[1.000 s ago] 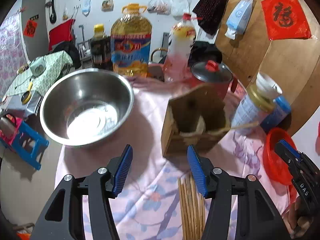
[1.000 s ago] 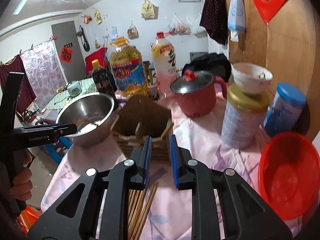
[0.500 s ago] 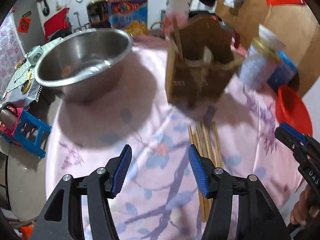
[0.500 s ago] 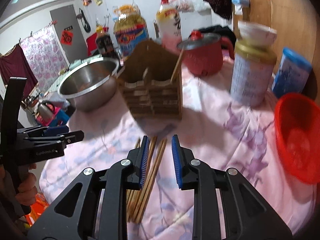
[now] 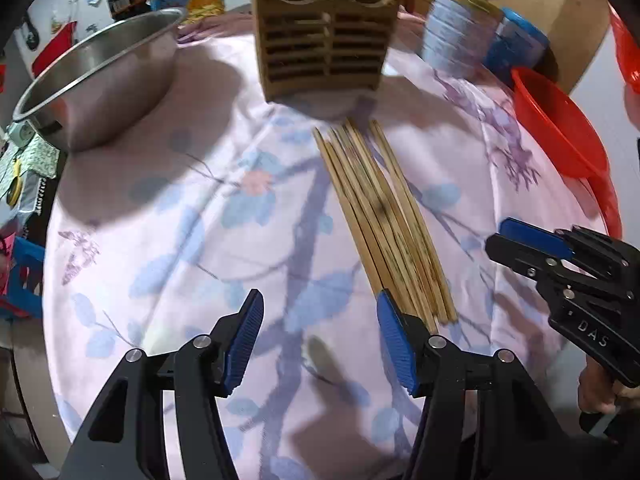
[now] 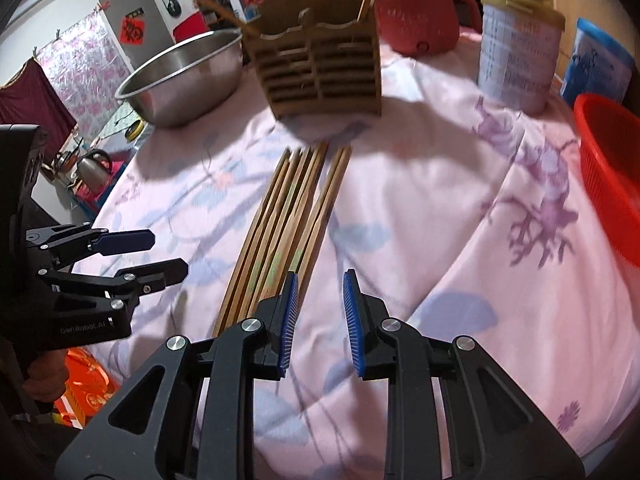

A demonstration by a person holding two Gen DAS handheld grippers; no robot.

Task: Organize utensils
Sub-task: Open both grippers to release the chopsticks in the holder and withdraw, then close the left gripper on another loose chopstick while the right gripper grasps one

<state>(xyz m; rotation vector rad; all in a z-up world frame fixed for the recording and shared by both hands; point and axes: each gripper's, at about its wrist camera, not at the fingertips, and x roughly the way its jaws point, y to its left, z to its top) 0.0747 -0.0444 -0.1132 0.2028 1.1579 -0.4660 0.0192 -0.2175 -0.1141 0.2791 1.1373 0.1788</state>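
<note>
Several wooden chopsticks [image 5: 384, 216] lie side by side on the pink floral tablecloth [image 5: 200, 208]; they also show in the right wrist view [image 6: 292, 216]. A slatted wooden utensil holder [image 5: 324, 36] stands behind them with one chopstick leaning in it; it also shows in the right wrist view [image 6: 320, 64]. My left gripper [image 5: 320, 336] is open and empty, low over the cloth at the chopsticks' near ends. My right gripper [image 6: 318, 316] is open with a narrow gap, empty, just right of the chopsticks' near ends.
A steel bowl [image 5: 104, 80] sits at back left. A tin can [image 6: 516, 52], a blue jar [image 6: 600, 64] and a red pot [image 6: 420, 20] stand at the back right. A red basket [image 6: 612, 176] sits at the right table edge.
Both grippers have dropped lower toward the cloth and pulled back, so the chopsticks now lie full length in front of them. The right jaws have opened slightly wider.
</note>
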